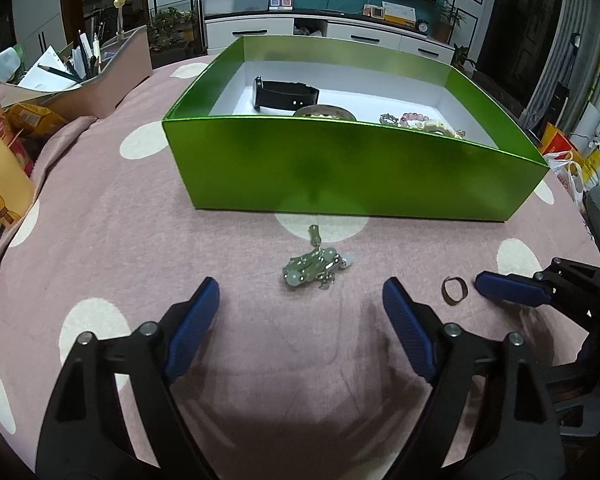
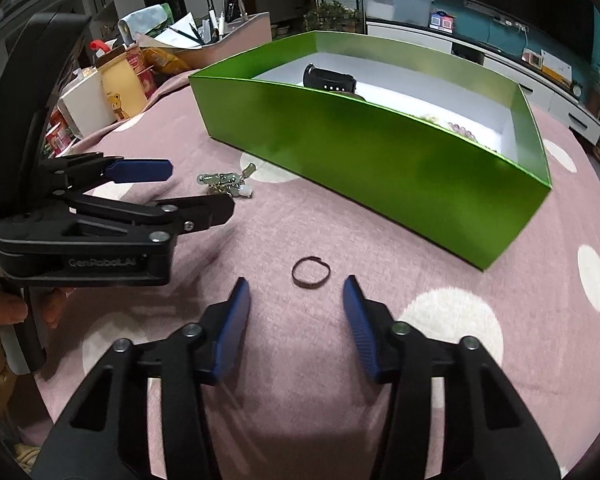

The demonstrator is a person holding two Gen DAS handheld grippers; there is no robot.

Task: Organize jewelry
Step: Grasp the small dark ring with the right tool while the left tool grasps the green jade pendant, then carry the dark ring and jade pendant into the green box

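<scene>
Pink tablecloth (image 2: pixel 300 220): brown ring (image 2: pixel 311 272) lies just ahead of spread right tongs (image 2: pixel 296 312).

A: Where did the left wrist camera look from?

B: Low over the pink dotted tablecloth (image 1: pixel 140 240), forward along its fingers, squarely at the near wall of the green box (image 1: pixel 356 168), fairly close.

A: And the right?

B: Equally low, but it met that box (image 2: pixel 380 160) at a slant.

A: What did they share?

B: The box, the cloth, and the TV cabinet (image 1: pixel 340 32) behind.
</scene>
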